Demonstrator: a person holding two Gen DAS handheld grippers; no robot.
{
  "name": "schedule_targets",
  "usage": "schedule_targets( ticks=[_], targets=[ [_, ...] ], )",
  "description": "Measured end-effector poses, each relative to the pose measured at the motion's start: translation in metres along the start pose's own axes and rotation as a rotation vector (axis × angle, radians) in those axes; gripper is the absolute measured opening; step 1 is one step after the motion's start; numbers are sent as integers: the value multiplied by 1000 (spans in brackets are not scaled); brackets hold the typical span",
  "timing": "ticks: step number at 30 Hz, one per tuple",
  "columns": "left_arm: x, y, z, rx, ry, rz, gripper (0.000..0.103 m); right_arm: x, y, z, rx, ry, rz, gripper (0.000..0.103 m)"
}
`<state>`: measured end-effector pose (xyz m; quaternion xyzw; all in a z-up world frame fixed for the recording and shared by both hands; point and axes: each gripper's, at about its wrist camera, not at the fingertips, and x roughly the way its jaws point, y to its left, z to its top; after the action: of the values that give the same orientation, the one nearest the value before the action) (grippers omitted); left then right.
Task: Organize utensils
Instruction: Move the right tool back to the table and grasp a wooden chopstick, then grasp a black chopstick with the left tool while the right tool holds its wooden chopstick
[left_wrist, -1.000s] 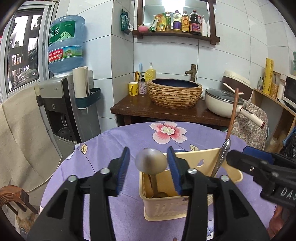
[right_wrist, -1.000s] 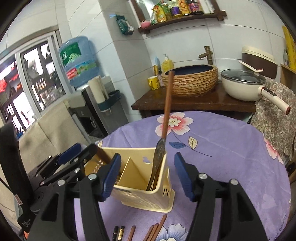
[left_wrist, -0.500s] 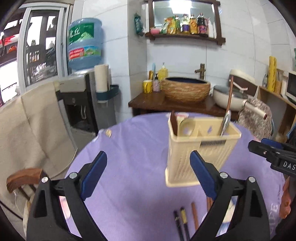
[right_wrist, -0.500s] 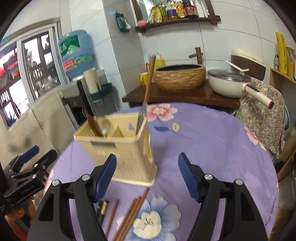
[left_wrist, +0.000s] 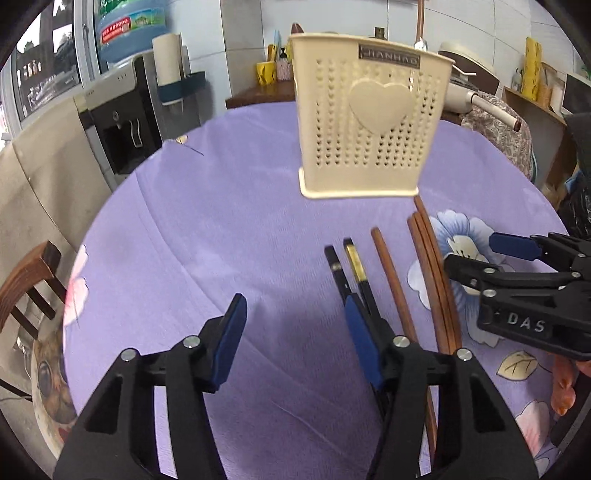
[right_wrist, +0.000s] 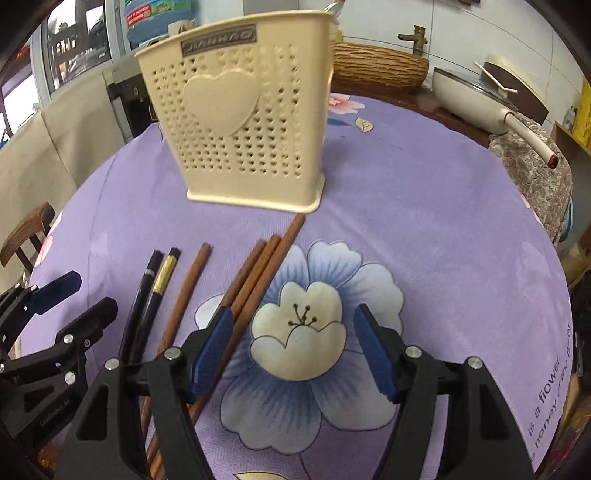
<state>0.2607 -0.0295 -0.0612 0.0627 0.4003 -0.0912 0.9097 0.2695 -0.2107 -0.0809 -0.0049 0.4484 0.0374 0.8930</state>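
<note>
A purple floral tablecloth (right_wrist: 424, 206) covers the round table. Beyond it, a black water dispenser (left_wrist: 122, 122) carries a blue bottle (left_wrist: 129, 26), with a paper roll (left_wrist: 166, 59) beside it. A woven basin (right_wrist: 380, 68) sits on a dark wooden counter (left_wrist: 258, 92) near a cream pan (right_wrist: 476, 103). A yellow mug (left_wrist: 266, 72) stands on the counter, and a wooden chair (left_wrist: 29, 280) is at the left.

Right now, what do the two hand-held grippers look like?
Both match. The left hand-held gripper has black plastic fingers with silver rivets and blue rubber pads. The right hand-held gripper is built the same, and its side shows white lettering reading DAS. No cables or sleeves show.
</note>
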Motion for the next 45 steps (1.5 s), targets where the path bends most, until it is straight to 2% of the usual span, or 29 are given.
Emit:
schedule_targets(
  ticks=[8,10,11,12,13,15,17,21,24,26,28,33,35,37,41,45],
  targets=[
    [11,-7,-5,-5,23,-41,55,0,3,-1,-26,15,-30,65],
    [12,-3,-7,-16,31,-41,55,-2,-4,1,-14,29,-60,65],
    [11,0,-6,-19,28,-31,55,-2,-12,0,-4,44,-106,62],
    [11,4,-5,-16,24,-1,55,-4,-22,0,13,36,-110,60],
    [10,11,-6,-16,22,41,55,-7,-29,-1,37,25,-81,60],
    [9,24,-5,-47,28,68,55,-8,-39,-3,97,39,-46,60],
    [10,32,-2,-83,37,91,55,-11,-34,-3,88,19,-33,60],
    [7,21,3,-67,17,42,55,-10,-14,7,66,10,30,59],
    [9,11,5,-42,11,61,55,-2,-5,18,50,22,8,51],
    [12,10,6,-52,18,65,55,8,-5,24,87,60,26,43],
    [14,12,6,-66,26,56,55,15,-6,27,119,74,24,41],
    [19,13,5,-79,40,62,55,27,0,43,152,75,-51,25],
    [21,13,6,-81,45,64,55,32,-5,49,192,72,-72,14],
    [24,13,7,-75,58,68,55,36,-8,55,225,75,-73,13],
    [31,15,11,-92,77,61,55,38,-1,58,194,69,-108,13],
    [36,12,17,-85,89,55,47,39,6,58,196,70,-111,11]
  ],
)
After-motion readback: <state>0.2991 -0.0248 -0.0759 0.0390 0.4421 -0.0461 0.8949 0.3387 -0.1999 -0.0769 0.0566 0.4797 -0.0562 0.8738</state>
